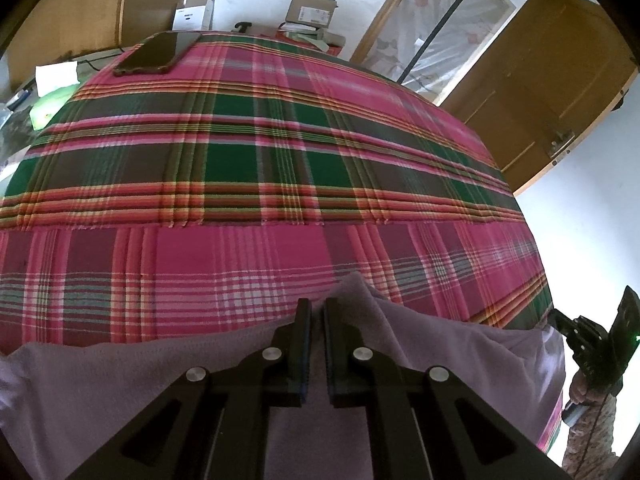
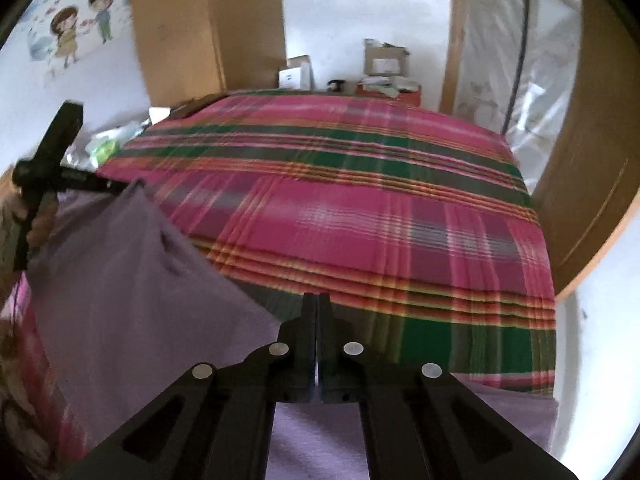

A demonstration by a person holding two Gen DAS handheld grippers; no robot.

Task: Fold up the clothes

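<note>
Lilac garment [image 1: 120, 380] is pinched by left hand-held gripper [image 1: 317, 312] and right hand-held gripper [image 2: 318, 308] (both clamped) at the near edge of the plaid bed [image 1: 280, 140].

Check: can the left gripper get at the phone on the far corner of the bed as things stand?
Probably not directly. The phone lies bare, with nothing on the bed between. But the left gripper has its jaws shut on the lilac garment at the near edge, so it would need to let go first.
</note>
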